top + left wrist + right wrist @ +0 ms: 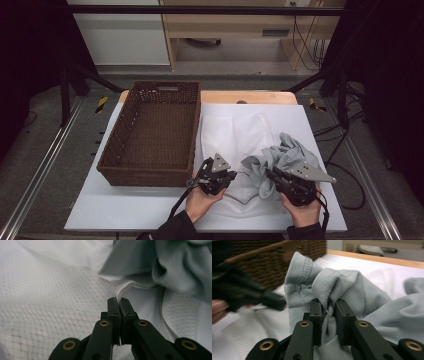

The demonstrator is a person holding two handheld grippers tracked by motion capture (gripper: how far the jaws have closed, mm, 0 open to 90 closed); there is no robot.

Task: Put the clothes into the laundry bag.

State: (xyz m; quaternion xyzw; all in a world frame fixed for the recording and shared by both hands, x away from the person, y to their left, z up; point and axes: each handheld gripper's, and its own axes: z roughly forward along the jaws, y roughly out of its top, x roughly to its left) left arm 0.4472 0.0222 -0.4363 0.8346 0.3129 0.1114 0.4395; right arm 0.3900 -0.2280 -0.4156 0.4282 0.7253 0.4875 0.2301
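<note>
Right gripper point(328, 307) fingers pinching crumpled grey garment point(287, 157), hems bunched

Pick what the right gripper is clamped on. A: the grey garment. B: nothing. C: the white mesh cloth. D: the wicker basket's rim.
A: in the right gripper view the right gripper has a bunched fold of the grey garment pinched between its jaws.

Bright centre, dark surroundings, soft close-ups.
From the high view the white worktop point(150, 210) is evenly lit from above while both side edges fall into near black; the basket point(152, 172) interior is dim. In the right gripper view the other gripper point(244, 293) at left is smeared by blur. The left gripper view's grey cloth point(170, 265) is out of focus.
</note>
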